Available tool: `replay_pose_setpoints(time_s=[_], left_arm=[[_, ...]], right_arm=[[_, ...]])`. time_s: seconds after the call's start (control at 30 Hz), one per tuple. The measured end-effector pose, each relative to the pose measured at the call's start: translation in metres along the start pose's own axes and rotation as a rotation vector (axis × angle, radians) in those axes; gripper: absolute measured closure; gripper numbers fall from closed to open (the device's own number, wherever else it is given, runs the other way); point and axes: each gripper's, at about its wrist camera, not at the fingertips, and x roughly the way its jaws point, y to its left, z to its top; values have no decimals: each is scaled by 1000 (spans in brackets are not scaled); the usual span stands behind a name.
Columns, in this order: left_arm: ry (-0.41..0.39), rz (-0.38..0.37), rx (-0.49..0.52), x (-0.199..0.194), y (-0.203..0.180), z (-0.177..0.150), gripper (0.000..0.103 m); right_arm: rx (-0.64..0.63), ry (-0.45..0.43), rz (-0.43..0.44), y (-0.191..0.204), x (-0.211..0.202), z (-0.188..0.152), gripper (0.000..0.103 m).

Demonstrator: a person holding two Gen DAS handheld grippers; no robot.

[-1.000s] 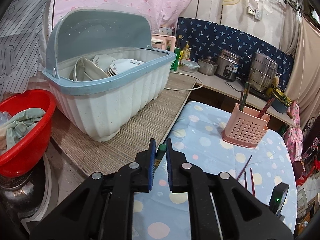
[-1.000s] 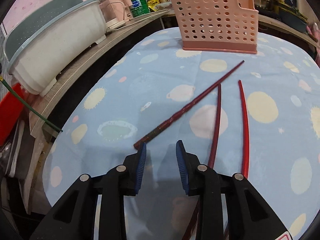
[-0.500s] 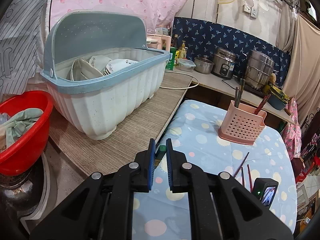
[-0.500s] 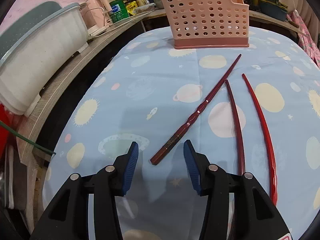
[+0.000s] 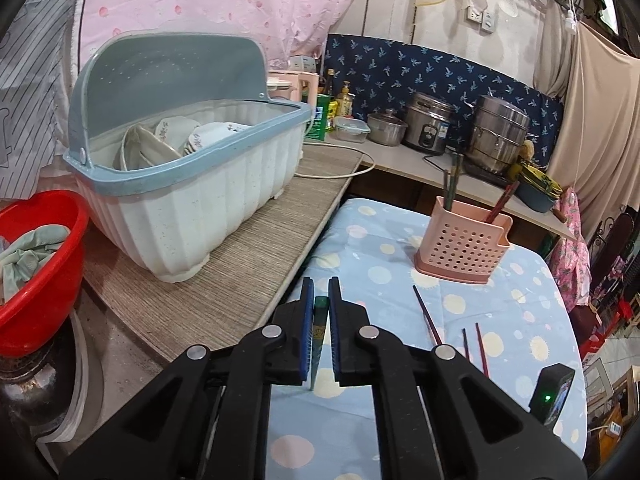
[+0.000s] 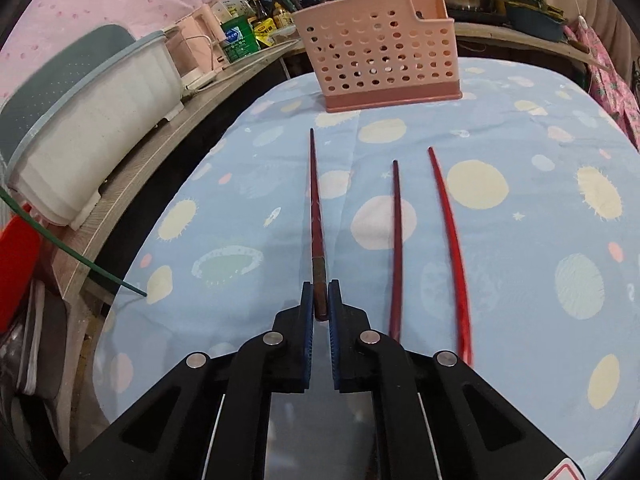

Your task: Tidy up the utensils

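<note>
A pink perforated utensil holder [image 6: 380, 52] stands at the far side of the blue spotted tablecloth [image 6: 520, 280], with a few chopsticks upright in it [image 5: 450, 184]. My right gripper [image 6: 320, 304] is closing on the near end of a dark red chopstick [image 6: 315, 200], which lies pointing at the holder; the pads press on it. Two more red chopsticks [image 6: 396, 240] [image 6: 450, 240] lie to its right on the cloth. My left gripper [image 5: 319, 300] is shut on a thin green chopstick [image 5: 320, 320], whose long end shows at the left of the right wrist view [image 6: 80, 256].
A white and blue dish rack [image 5: 180, 200] with plates sits on the wooden counter [image 5: 240, 280] left of the table. A red basin [image 5: 40, 280] with a cloth is nearer left. Steel pots [image 5: 496, 140] line the back counter.
The right jaws opened a little, moved up to the dark red chopstick's near end and closed on it; the stick now points straight ahead. The left gripper kept hold of the green chopstick.
</note>
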Motion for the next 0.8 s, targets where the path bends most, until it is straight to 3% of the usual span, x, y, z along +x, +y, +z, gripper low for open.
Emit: replay_pose_setpoints(time_s=[0.4,0.8], left_arm=[[5,-110,41,2,-62,8,96],[-22,-183,81,29,-128,51,96]], right_arm=[[30,-199,37,-41,-91,44,96],[13,-387,40,-68,-141,137,97]])
